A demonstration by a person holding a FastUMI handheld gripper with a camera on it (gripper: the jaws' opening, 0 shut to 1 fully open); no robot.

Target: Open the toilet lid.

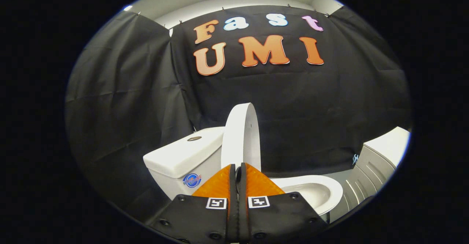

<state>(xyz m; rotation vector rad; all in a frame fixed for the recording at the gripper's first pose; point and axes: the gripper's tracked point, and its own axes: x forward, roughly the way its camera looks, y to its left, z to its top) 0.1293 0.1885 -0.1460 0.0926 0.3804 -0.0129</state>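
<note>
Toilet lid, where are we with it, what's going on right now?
A person's handheld gripper is working on the toilet. The toilet lid stands raised, close to upright beside the tank, and the bowl lies open beyond the fingers. The gripper's fingers are closed together just in front of the lid's lower part; whether they pinch its edge cannot be told. A white cabinet stands past the bowl.

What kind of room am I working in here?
Looks like a mock bathroom booth: a white ceramic toilet with its white lid raised, a white cistern, black cloth walls. The gripper is nearly closed just before the lid.
</note>
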